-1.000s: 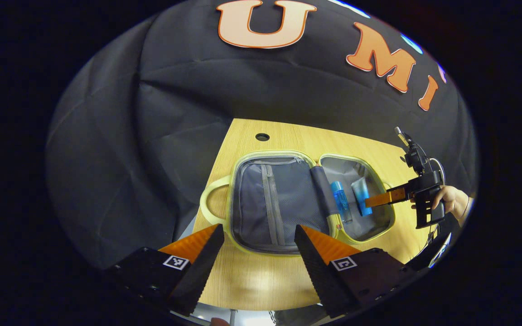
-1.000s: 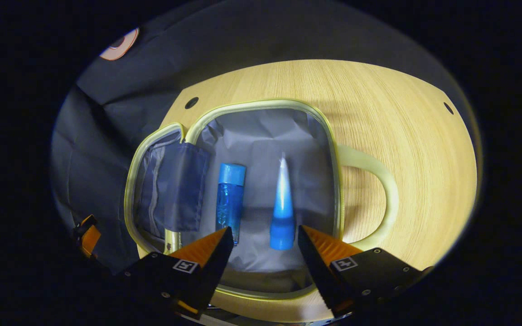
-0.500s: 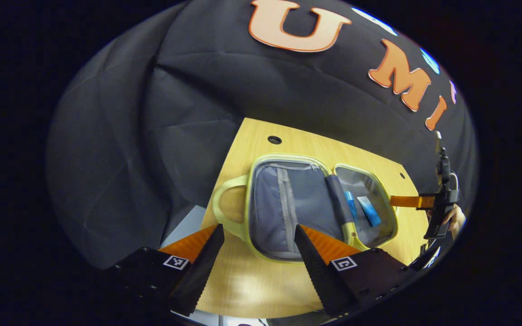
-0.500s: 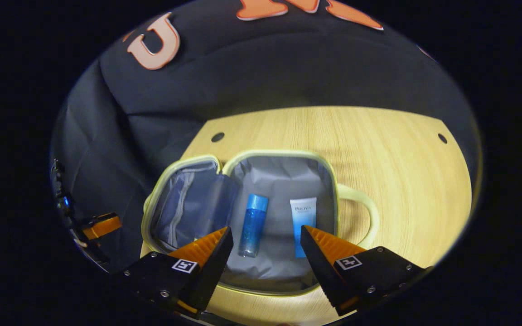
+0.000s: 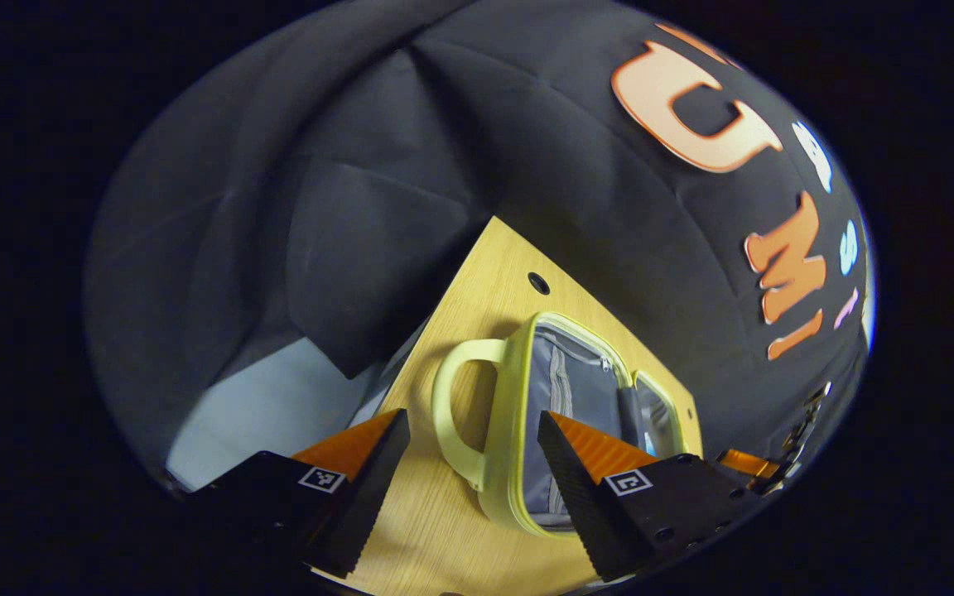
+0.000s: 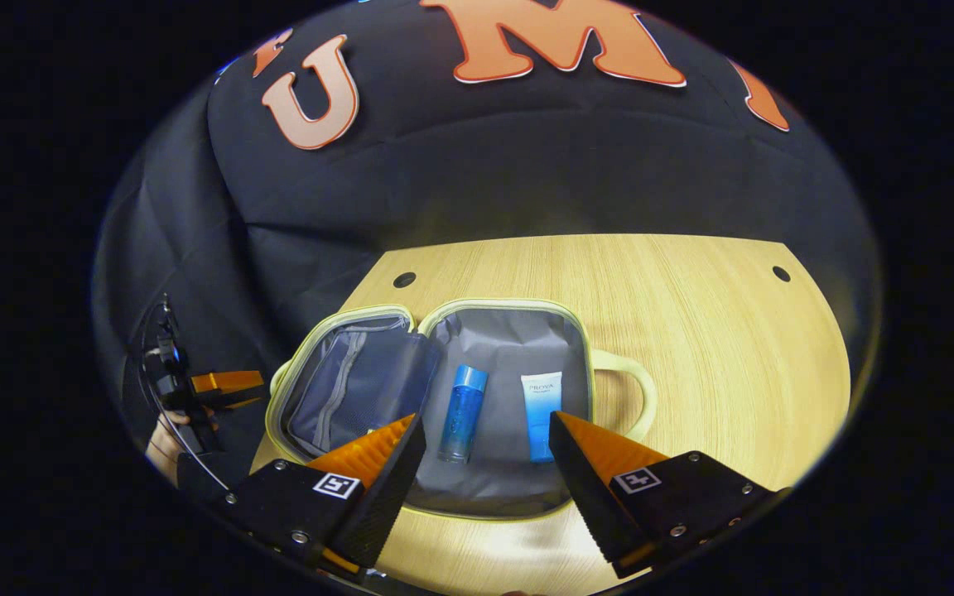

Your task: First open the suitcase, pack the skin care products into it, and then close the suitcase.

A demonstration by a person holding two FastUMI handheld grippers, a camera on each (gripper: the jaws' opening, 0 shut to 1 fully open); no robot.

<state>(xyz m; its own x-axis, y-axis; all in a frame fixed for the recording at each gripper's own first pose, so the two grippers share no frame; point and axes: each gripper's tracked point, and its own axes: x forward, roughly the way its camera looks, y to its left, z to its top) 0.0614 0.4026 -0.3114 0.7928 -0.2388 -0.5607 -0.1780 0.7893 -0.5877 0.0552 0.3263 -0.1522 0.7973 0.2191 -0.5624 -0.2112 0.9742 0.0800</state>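
The suitcase (image 6: pixel 500 304), pale yellow-green with a grey lining, lies wide open on the wooden table (image 6: pixel 692 331). In its right half a blue bottle (image 6: pixel 462 412) and a blue-and-white tube (image 6: pixel 541 403) lie side by side. My right gripper (image 6: pixel 485 451) hovers open above the case's near edge, holding nothing. My left gripper (image 5: pixel 471 422) is open too, just short of the left handle (image 5: pixel 456 414) of the suitcase (image 5: pixel 518 397), whose zipped lid pocket (image 5: pixel 564 385) faces it. The left gripper (image 6: pixel 224 382) also appears beside the lid, held by a hand (image 6: pixel 164 434).
The table (image 5: pixel 493 273) ends close behind the case, with the black booth cloth hanging beyond it. Small round holes (image 6: pixel 404 280) (image 6: pixel 781 273) mark its far corners. Bare wood stretches to the right of the case. Pale floor (image 5: pixel 253 414) shows off the table's left edge.
My right gripper has pulled back and up from the case, leaving the tube lying flat beside the bottle. My left gripper has swung round toward the left handle.
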